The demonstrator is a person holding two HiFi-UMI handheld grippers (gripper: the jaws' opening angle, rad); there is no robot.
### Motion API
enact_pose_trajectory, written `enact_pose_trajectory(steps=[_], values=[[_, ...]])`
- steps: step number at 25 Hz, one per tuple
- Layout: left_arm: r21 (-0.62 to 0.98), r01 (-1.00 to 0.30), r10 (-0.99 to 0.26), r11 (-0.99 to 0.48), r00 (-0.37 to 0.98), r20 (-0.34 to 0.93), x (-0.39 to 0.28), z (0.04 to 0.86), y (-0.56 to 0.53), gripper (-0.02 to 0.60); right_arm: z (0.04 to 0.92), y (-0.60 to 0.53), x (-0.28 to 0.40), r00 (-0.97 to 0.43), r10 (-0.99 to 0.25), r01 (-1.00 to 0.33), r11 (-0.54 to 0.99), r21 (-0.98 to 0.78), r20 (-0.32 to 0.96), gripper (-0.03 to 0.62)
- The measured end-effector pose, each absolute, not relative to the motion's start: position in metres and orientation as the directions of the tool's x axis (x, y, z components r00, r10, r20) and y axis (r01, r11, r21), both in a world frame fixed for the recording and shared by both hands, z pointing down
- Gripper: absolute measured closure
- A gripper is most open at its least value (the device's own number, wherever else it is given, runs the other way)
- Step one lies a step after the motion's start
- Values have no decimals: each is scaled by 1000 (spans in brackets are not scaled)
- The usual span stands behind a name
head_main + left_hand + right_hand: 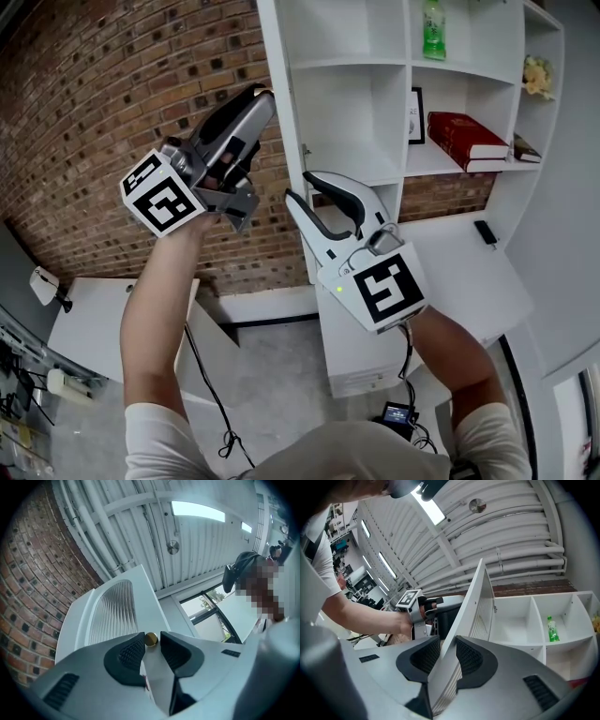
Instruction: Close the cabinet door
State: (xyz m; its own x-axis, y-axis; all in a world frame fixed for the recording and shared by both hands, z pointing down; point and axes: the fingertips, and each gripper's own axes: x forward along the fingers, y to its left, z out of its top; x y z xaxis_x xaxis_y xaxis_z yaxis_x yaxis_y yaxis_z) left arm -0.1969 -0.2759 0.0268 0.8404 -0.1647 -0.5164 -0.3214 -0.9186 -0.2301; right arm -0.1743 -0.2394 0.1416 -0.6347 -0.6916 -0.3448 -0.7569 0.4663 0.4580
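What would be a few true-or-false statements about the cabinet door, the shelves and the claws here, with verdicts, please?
1. A brass knob sits between the tips of the left claw. True.
2. The cabinet door is fully closed. False: it stands open, with its edge between the jaws of the right claw.
3. A green bottle stands on an upper shelf. True.
4. The red book stands upright. False: it lies flat on its shelf.

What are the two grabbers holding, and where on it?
The right gripper clamps the cabinet door by its thin edge. The left gripper has the door's gold knob between its jaws, with a small gap, so not squeezed.
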Motion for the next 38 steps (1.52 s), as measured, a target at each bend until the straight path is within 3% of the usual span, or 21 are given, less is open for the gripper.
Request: enact_pose_trajectory(steps=[15, 38], values=[[-209, -335, -195, -919, 846, -496, -176, 23, -275, 497, 139, -240, -154, -573, -723, -801, 395, 450, -386, 484], [-289, -493, -325, -820, 818, -474, -58, 22, -285, 505, 132, -266, -25, -562, -710, -813, 380, 442, -424, 484]])
